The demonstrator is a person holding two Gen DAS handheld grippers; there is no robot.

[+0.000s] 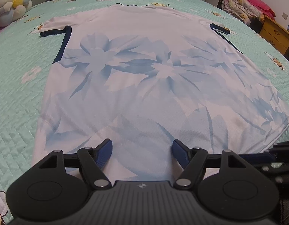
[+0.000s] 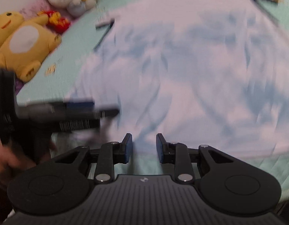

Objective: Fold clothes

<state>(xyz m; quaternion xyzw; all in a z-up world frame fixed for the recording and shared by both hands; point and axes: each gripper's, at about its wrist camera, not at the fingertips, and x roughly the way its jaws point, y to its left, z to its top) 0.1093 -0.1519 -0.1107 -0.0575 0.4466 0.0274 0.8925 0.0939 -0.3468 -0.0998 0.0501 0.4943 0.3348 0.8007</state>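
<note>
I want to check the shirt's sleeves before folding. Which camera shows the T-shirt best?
The left wrist view: the T-shirt lies sharp and flat on the bedspread, both navy-trimmed sleeves and the floral print visible. The right wrist view shows the same T-shirt smeared by motion blur, the sleeve trims only dark streaks.

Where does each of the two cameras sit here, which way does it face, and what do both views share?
Left wrist: sits on the left gripper at the hem of the T-shirt, looking up its length toward the collar; its open fingers show, and the other gripper's edge at right.
Right wrist: sits on the right gripper near the hem, heavily blurred, looking across the shirt; its open fingers show, plus the left gripper and a hand at left.
Shared: the T-shirt, the green bedspread and the white plush toy.
</note>
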